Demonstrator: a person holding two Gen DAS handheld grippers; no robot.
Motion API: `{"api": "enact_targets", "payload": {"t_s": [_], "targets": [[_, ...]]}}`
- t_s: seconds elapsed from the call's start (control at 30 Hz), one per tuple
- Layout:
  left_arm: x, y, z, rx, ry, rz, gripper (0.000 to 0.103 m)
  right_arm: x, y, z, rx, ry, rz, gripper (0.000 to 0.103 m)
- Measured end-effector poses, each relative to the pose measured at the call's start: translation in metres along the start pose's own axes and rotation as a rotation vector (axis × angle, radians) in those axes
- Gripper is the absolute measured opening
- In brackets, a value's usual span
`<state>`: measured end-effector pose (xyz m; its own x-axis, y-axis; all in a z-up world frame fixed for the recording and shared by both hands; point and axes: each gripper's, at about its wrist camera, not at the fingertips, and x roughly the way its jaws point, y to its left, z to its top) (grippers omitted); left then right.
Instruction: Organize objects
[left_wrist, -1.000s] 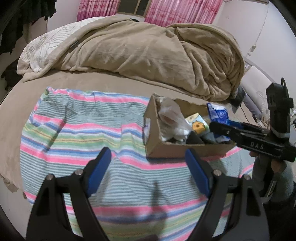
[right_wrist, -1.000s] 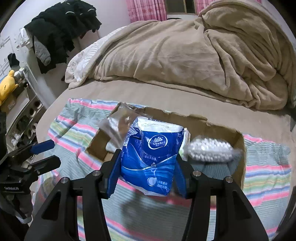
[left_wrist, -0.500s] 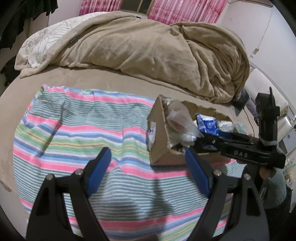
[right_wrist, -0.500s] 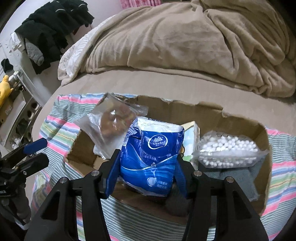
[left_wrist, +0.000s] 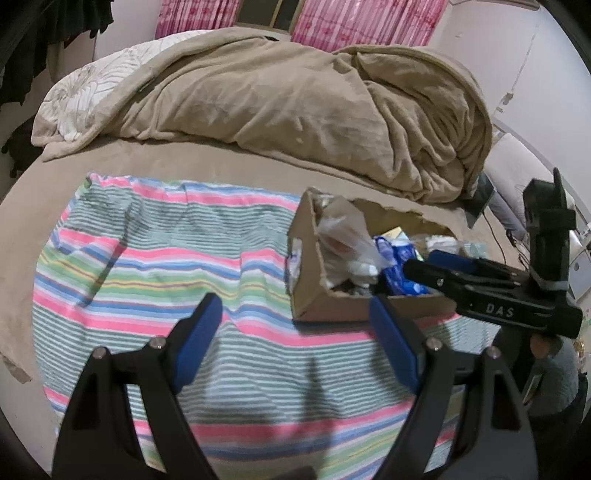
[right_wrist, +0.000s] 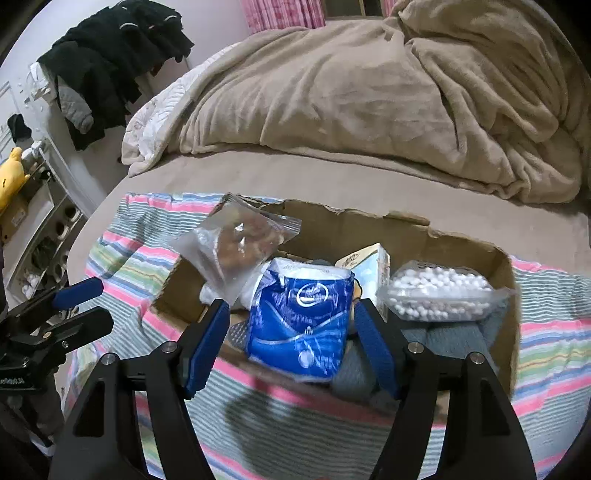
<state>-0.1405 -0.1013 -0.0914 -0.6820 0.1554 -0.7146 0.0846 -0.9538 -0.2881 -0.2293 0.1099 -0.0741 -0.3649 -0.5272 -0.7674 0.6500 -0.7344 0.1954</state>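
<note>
While the left wrist view looks across a bed, the left gripper hovers with jaws spread wide and nothing between them, above a striped towel. Just beyond its right finger sits a torn cardboard box on the towel, with the right gripper reaching over it. A beige blanket is heaped behind.

From the right wrist view, the right gripper has its jaws parted, with gaps either side of a blue tissue pack lying in the box. A clear zip bag leans at the box's left; a bag of white beads rests on its right.
</note>
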Motion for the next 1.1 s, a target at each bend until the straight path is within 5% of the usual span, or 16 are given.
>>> {"api": "enact_targets", "payload": {"t_s": [1.1], "targets": [[-0.081,-0.067,-0.062,0.042,-0.014,-0.037,0.083,-0.137,0.015,-0.073,0.019,-0.117,-0.063,0.074]]}}
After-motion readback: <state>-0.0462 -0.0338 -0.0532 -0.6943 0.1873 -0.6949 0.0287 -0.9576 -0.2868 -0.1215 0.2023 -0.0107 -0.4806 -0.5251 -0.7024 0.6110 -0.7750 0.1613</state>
